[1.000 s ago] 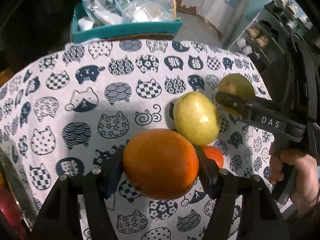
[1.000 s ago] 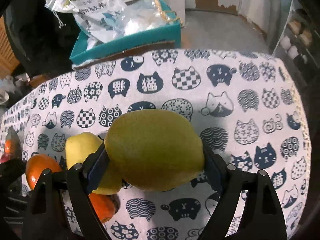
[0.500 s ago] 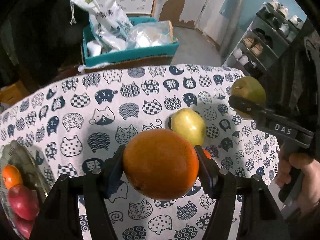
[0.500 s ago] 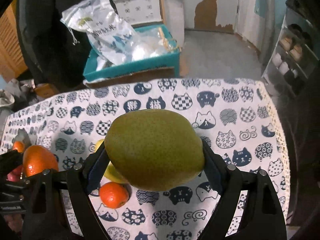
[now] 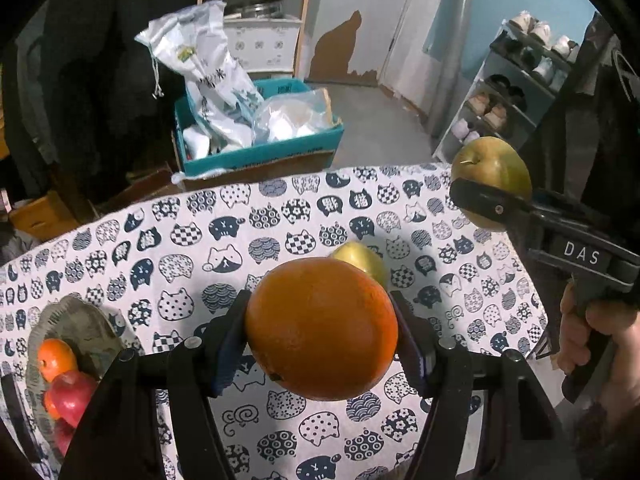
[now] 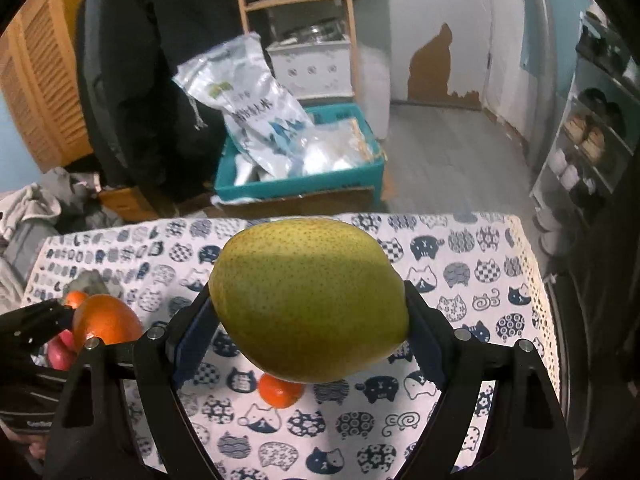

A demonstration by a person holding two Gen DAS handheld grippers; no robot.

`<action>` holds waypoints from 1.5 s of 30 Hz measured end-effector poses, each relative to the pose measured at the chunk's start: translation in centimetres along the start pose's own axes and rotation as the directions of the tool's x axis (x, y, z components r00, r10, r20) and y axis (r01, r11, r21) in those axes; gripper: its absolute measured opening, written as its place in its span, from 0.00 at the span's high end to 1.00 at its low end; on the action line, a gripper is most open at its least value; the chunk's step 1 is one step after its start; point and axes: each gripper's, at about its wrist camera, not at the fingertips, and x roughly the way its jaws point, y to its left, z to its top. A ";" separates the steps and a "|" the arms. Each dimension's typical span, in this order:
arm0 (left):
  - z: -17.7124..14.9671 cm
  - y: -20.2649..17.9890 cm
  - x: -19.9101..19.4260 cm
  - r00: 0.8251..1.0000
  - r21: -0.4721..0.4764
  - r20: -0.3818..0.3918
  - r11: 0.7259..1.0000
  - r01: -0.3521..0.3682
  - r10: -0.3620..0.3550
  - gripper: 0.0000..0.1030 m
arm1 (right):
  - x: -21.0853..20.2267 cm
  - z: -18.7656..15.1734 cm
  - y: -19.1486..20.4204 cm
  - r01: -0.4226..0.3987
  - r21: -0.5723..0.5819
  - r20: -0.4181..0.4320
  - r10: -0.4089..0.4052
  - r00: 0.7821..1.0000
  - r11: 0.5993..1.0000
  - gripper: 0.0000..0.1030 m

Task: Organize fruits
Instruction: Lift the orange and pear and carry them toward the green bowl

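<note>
Fruit fills both tools: the left hand-held gripper (image 5: pixel 322 330) is clamped on a large orange (image 5: pixel 321 328), and the right hand-held gripper (image 6: pixel 310 320) is clamped on a green pear (image 6: pixel 309 298), both held above the counter (image 5: pixel 280 216) with its cat-print cloth. On the cloth lie a yellow fruit (image 5: pixel 360 262) and a small tangerine (image 6: pixel 279 394). At the left edge, a plate (image 5: pixel 82 322) carries a tangerine and red fruit (image 5: pixel 72 394).
</note>
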 end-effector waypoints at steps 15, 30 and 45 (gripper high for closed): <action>-0.4 2.0 -5.0 0.997 -0.025 0.073 1.000 -0.005 0.007 0.34 | -3.5 1.4 4.7 -0.080 -0.064 0.066 0.084 0.994 0.995 0.18; -1.7 5.7 -8.1 0.993 -0.077 0.108 0.997 -0.028 0.036 0.34 | -3.8 2.1 10.2 -0.157 -0.145 0.076 0.170 0.983 0.977 0.18; -3.8 12.3 -9.9 0.988 -0.201 0.114 0.977 -0.075 0.100 0.34 | -1.3 2.8 16.8 -0.252 -0.199 0.016 0.260 0.965 0.947 0.18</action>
